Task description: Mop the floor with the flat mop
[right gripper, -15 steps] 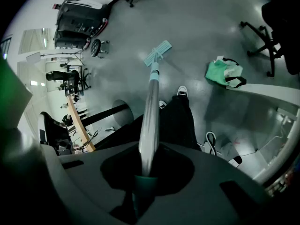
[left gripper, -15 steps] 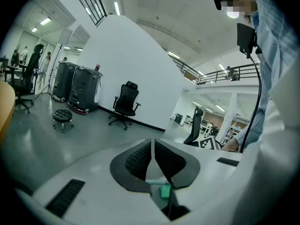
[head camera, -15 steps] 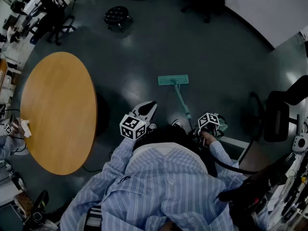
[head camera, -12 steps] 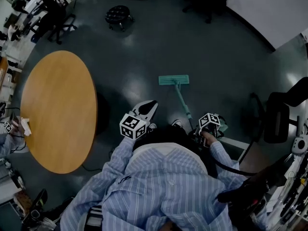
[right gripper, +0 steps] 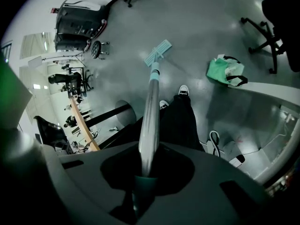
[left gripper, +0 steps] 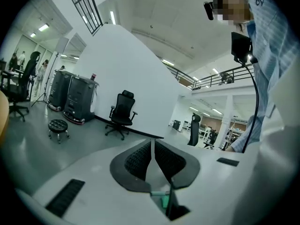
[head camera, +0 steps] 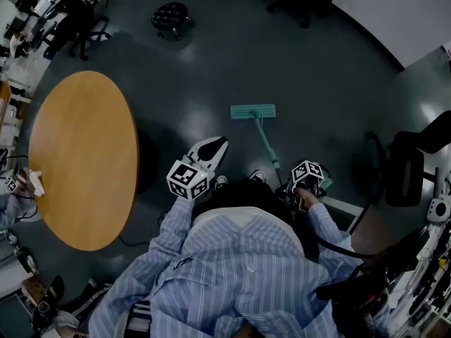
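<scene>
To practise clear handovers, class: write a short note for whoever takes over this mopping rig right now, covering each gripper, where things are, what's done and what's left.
Left gripper: shut, empty, raised, pointing out into the room.
Right gripper: shut on the mop handle.
Mop head: flat on the floor out in front, right of the round table.
Done: mop in hand; how much is mopped can't be told.
Left: mop the floor.

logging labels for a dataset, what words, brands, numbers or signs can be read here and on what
None can be read.
The left hand-held gripper and right hand-held gripper bear only black-and-white square markers, no letters or digits.
No print shows on the flat mop.
</scene>
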`<state>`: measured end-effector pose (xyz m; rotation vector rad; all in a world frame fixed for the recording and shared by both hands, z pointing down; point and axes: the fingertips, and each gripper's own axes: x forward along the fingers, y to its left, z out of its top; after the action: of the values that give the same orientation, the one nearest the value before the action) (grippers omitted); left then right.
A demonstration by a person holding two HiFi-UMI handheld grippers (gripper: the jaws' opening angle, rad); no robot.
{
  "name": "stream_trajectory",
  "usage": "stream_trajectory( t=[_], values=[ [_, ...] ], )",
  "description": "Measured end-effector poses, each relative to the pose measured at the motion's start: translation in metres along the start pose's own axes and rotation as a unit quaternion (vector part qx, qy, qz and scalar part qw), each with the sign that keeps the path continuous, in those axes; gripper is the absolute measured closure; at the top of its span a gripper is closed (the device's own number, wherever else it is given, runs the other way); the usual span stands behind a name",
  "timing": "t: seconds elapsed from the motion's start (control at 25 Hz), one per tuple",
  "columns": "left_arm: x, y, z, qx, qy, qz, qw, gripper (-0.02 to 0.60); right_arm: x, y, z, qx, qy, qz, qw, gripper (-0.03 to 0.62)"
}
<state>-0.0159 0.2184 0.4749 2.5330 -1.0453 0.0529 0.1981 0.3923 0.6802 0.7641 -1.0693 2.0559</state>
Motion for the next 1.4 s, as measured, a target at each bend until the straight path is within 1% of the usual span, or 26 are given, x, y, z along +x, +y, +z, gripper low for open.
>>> stream_trajectory(
  t=[0.2,0.36,0.52,0.72,0.88,1.08,1.24,1.4],
  values=[
    [0.008,-0.004,-0.003,-0.001,0.006,0.006,1.0000,0.555,-0.014,0.007,0.006,0.016,-0.003,0.018,1.000,0.539],
    [0.020,-0.005,-0.004,-0.001,0.010,0.011,0.9999,0.555,-0.020,0.004,0.015,0.007,0.010,0.023,1.000,0.539],
    [0.036,-0.009,-0.003,0.001,0.014,0.017,0.9998,0.555,-0.029,0.010,0.024,-0.004,0.020,0.033,0.999,0.539],
    [0.061,-0.020,-0.004,0.005,0.011,0.022,0.9997,0.555,-0.038,-0.004,0.045,-0.007,0.023,0.031,0.999,0.539],
    [0.077,-0.026,-0.007,0.010,0.018,0.029,0.9994,0.555,-0.048,-0.002,0.063,-0.024,0.032,0.024,0.999,0.539],
    [0.088,-0.010,0.002,0.011,0.032,0.043,0.9985,0.555,-0.059,0.021,0.095,-0.021,0.034,0.034,0.999,0.539],
    [0.081,-0.009,-0.002,0.006,0.025,0.058,0.9980,0.555,-0.057,0.019,0.097,-0.021,0.031,0.038,0.999,0.539],
    [0.095,0.000,0.000,0.006,0.019,0.062,0.9979,0.555,-0.058,0.019,0.112,-0.019,0.029,0.047,0.998,0.539]
  ],
)
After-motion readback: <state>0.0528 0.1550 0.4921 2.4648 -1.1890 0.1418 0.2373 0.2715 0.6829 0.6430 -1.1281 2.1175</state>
